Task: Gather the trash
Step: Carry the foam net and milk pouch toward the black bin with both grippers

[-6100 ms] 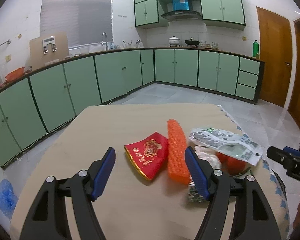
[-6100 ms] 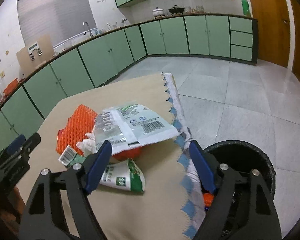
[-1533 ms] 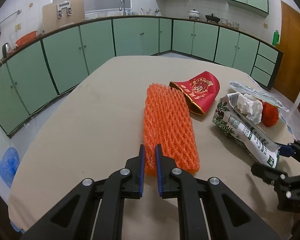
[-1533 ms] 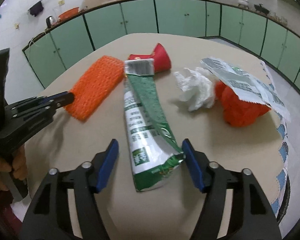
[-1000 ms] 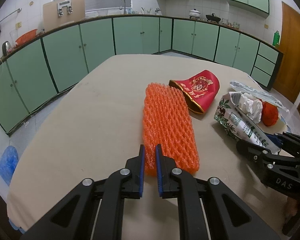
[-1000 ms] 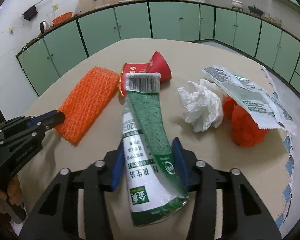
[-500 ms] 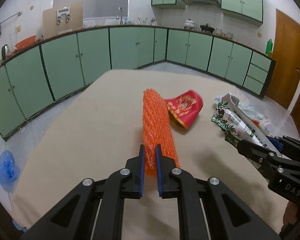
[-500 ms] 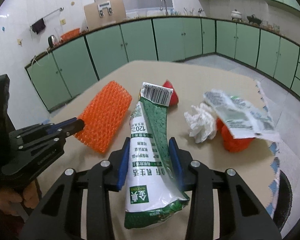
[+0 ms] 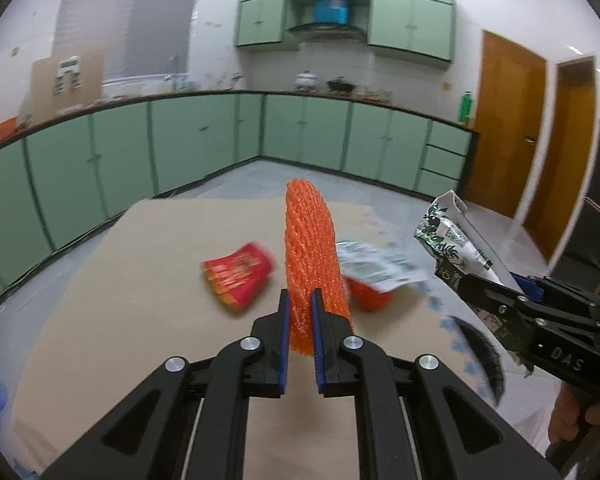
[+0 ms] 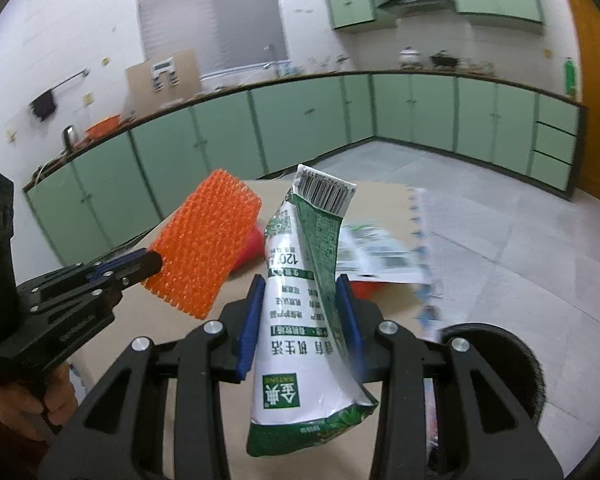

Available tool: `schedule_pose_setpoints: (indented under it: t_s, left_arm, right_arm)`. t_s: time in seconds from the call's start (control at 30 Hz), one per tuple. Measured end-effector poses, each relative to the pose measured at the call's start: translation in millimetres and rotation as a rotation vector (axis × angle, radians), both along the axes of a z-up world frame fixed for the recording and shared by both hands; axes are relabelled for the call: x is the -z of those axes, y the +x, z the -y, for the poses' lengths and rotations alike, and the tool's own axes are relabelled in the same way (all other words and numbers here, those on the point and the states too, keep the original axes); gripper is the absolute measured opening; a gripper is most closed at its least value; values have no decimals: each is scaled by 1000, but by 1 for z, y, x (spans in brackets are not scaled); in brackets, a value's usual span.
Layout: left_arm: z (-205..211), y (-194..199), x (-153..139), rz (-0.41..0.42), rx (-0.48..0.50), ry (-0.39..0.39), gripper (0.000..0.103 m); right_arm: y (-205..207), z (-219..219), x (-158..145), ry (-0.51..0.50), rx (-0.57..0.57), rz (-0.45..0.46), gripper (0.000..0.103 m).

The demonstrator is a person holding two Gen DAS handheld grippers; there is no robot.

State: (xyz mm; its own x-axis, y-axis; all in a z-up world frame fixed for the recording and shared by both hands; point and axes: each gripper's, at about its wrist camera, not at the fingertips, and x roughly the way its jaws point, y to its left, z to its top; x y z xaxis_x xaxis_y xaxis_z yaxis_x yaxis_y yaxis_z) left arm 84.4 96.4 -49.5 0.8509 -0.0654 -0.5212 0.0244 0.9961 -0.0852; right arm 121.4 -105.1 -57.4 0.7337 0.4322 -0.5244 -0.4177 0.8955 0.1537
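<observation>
Left wrist: my left tool (image 9: pixel 299 310) clamps orange foam net (image 9: pixel 312 256), lifted off bench (image 9: pixel 140 280). Right wrist: right tool (image 10: pixel 300 312) grips green-white pouch (image 10: pixel 304 312) near black bin (image 10: pixel 496 344); slick pouch could slip, missing bin.

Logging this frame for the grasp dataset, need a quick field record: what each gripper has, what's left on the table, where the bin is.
left gripper: shut on orange foam net, lifted off table
right gripper: shut on green-white bag, lifted
table: red packet, printed white wrapper, another orange piece
black bin: beside table edge, lower right of right view
</observation>
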Motion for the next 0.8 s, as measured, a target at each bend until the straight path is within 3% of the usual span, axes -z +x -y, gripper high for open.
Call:
schedule_pose_setpoints:
  t_s: [0.2, 0.4, 0.43, 0.47, 0.57, 0.7, 0.8]
  left_arm:
    - [57, 11, -7, 23, 135, -5, 10]
    - [123, 30, 4, 17, 264, 3, 10]
    - [130, 32, 5, 16, 277, 1, 10]
    - [141, 37, 7, 15, 299, -2, 10]
    - [167, 46, 18, 13, 330, 10, 10]
    - [198, 72, 50, -58, 380, 28, 10]
    - [212, 85, 68, -129, 388, 32, 10]
  right_arm:
    - [-7, 59, 0, -21, 150, 12, 34]
    - [-9, 118, 12, -40, 279, 4, 31]
    - [-7, 129, 17, -45, 301, -7, 15]
    - [-7, 136, 22, -49, 319, -16, 10]
    - [4, 161, 44, -31, 352, -59, 11]
    - [17, 189, 86, -19, 411, -140, 11]
    - [18, 196, 99, -5, 436, -164, 14]
